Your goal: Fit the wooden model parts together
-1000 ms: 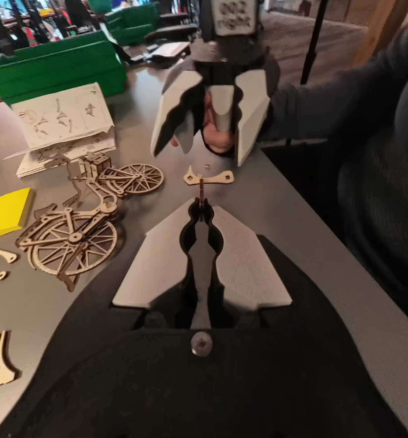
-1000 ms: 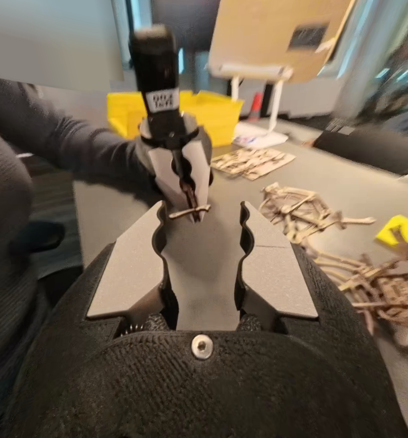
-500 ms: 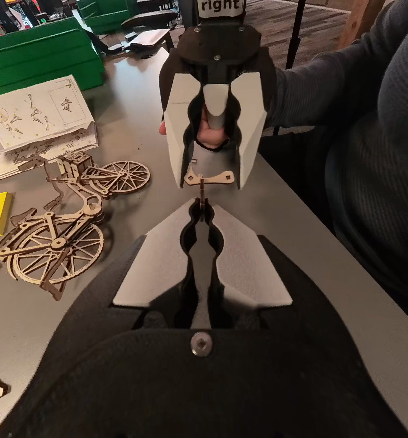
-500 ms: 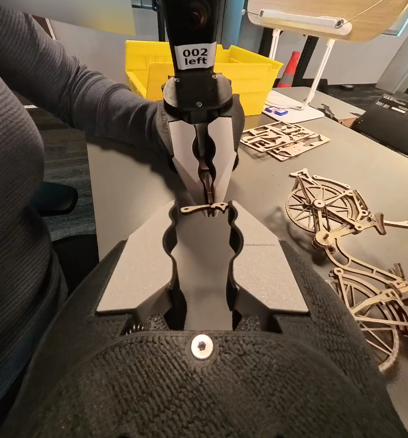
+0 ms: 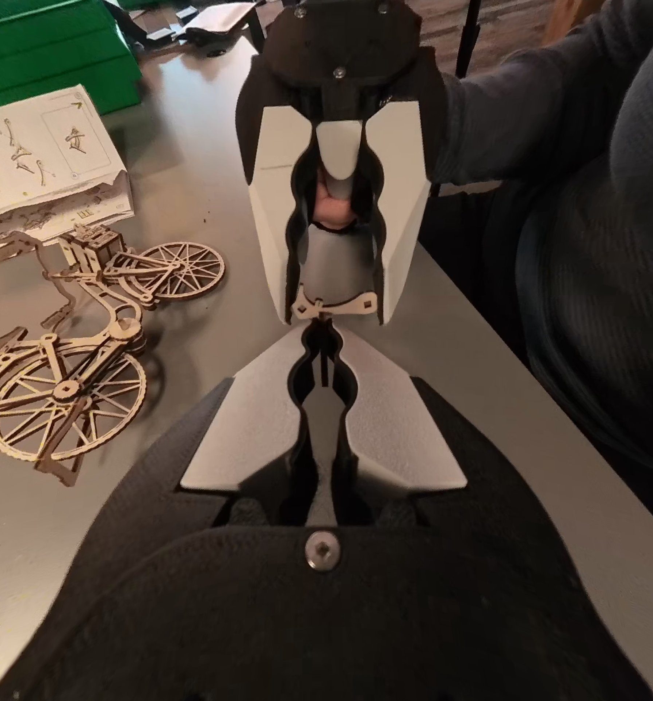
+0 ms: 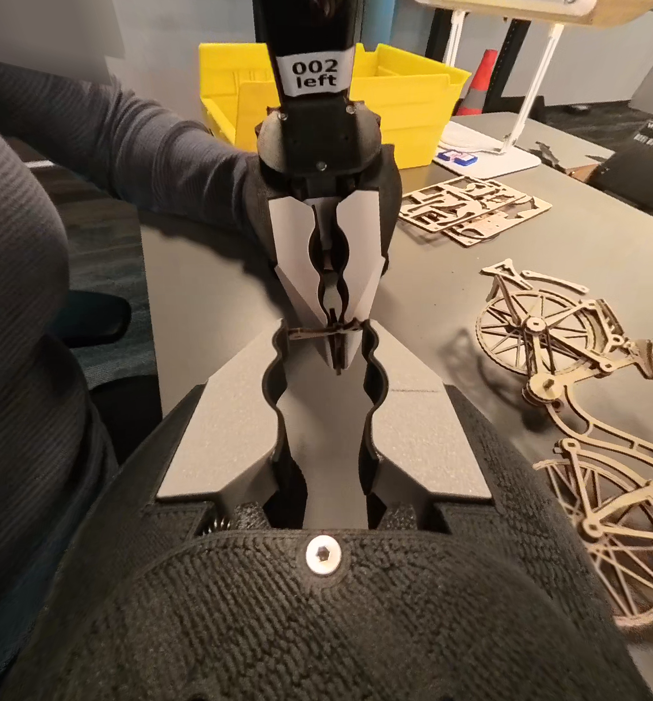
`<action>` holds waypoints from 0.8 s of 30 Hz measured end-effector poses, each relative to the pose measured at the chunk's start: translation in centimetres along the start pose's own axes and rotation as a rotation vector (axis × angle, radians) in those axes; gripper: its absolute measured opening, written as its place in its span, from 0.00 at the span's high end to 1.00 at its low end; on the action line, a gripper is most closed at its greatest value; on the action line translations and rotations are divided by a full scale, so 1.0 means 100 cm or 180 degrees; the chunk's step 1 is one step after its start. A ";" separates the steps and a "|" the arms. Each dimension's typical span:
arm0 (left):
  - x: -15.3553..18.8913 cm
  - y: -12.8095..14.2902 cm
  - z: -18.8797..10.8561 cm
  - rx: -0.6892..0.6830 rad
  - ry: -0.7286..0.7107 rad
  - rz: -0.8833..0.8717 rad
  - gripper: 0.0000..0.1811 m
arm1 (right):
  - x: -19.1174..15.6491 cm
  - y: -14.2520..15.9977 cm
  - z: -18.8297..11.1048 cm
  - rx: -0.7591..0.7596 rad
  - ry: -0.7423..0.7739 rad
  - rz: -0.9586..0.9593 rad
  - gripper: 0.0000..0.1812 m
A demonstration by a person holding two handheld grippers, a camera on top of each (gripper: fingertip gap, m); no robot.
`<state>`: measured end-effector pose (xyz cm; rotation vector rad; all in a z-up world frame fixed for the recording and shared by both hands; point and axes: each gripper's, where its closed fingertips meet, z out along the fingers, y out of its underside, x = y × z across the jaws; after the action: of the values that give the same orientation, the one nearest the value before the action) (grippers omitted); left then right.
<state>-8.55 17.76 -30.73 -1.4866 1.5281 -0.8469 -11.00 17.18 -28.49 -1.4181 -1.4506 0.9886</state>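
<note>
The grey table (image 5: 211, 182) carries the work area. A person's dark sleeve (image 5: 545, 113) enters from the table edge in the left wrist view, and the other sleeve (image 6: 135, 151) in the right wrist view. Green bins (image 5: 44, 49) stand at the far end in the left wrist view; yellow bins (image 6: 401, 102) stand behind the grippers in the right wrist view.

A wooden bicycle model (image 5: 70, 349) lies flat on the table, well apart from both grippers, with both spoked wheels and the frame visible. An open instruction booklet (image 5: 40, 163) lies just beyond it. Flat wooden part sheets (image 6: 473, 212) lie near the yellow bins.

The two grippers face each other tip to tip above the table. The left gripper (image 5: 322, 333) is clenched on a thin dark wooden strip (image 5: 323, 364), which stands on edge between its pressed-together tips. The right gripper (image 5: 334, 307) is partly closed, its fingers (image 6: 241, 383) bracketing the small crossbar piece (image 5: 336, 305). The crossbar's two ends reach the inner faces of the fingers, or stop very close to them; whether they are firmly clamped cannot be told.

The crossbar sits across the end of the strip, forming a T shape. The joint lies directly between the two sets of tips.
</note>
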 end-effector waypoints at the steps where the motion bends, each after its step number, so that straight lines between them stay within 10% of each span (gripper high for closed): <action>1: 0.000 0.000 0.000 -0.0003 0.0002 -0.0027 1.00 | 0.000 0.000 -0.001 0.0001 -0.0014 0.0057 0.80; 11: -0.010 0.002 0.002 -0.0057 -0.0172 -0.0239 0.85 | 0.011 -0.014 -0.013 0.0424 0.0067 0.0330 0.80; 24: -0.011 -0.033 -0.016 0.0865 0.0079 -0.0777 0.99 | 0.015 -0.028 -0.024 0.0860 0.0009 0.0531 0.80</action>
<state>-8.58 18.51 -26.94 -1.4799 1.2069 -1.1699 -9.64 18.45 -24.99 -1.3543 -1.1598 1.2360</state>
